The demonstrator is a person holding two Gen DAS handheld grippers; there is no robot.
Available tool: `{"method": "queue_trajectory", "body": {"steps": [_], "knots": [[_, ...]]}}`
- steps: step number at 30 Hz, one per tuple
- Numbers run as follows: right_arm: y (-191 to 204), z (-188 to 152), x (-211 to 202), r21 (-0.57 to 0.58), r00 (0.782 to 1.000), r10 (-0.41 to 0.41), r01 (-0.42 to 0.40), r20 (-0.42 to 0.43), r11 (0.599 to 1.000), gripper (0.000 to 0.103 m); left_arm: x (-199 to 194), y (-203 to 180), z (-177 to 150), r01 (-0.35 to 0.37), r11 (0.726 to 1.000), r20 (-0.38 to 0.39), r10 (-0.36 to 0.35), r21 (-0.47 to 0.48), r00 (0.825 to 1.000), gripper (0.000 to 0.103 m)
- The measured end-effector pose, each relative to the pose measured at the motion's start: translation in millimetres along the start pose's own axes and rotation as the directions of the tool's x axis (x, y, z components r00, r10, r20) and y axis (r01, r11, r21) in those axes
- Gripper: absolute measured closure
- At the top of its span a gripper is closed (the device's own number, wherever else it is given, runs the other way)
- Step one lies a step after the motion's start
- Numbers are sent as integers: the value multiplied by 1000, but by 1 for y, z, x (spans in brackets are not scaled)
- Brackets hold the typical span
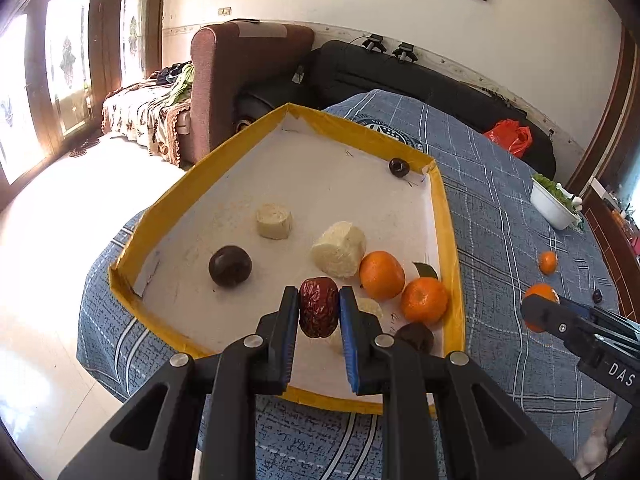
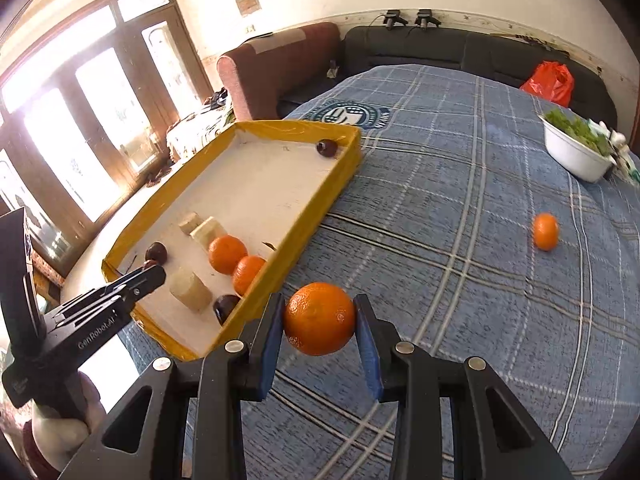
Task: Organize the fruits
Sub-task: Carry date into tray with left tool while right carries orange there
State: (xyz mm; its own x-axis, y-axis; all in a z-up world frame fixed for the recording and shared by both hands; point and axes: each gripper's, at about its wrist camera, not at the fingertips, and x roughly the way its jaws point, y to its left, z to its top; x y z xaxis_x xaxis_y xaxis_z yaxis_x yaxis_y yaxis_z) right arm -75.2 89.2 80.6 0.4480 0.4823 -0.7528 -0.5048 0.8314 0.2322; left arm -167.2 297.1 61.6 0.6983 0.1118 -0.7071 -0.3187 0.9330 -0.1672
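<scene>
My left gripper [image 1: 319,312] is shut on a wrinkled red date [image 1: 319,307], held over the near part of the yellow-rimmed tray [image 1: 446,216]. In the tray lie two oranges [image 1: 381,275], pale cut chunks [image 1: 339,249] and dark round fruits [image 1: 230,266]. My right gripper [image 2: 320,320] is shut on an orange [image 2: 320,319], held above the blue checked cloth just right of the tray [image 2: 316,208]. Another orange [image 2: 545,231] lies loose on the cloth at the right. From the right wrist view the left gripper [image 2: 154,274] reaches over the tray's near end.
A white bowl of greens [image 2: 576,152] stands at the far right of the table [image 2: 440,160]. A small dark fruit [image 1: 597,296] lies on the cloth. A red bag [image 2: 550,82] and sofas [image 2: 280,64] lie beyond the table. A person's hand [image 2: 60,428] holds the left gripper.
</scene>
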Motion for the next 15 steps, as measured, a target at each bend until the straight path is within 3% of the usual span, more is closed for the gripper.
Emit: {"method": "queue_trajectory", "body": {"steps": [10,15], "knots": [[41,51,53,-111,998,17,-23,-53,994,64,22,15,42,-54,998,7,54,15,999,83],[56,67,89,-176,997,-38,25,-74,984,64,36,14,48,-43,999,-11,43,25,999,83]]}}
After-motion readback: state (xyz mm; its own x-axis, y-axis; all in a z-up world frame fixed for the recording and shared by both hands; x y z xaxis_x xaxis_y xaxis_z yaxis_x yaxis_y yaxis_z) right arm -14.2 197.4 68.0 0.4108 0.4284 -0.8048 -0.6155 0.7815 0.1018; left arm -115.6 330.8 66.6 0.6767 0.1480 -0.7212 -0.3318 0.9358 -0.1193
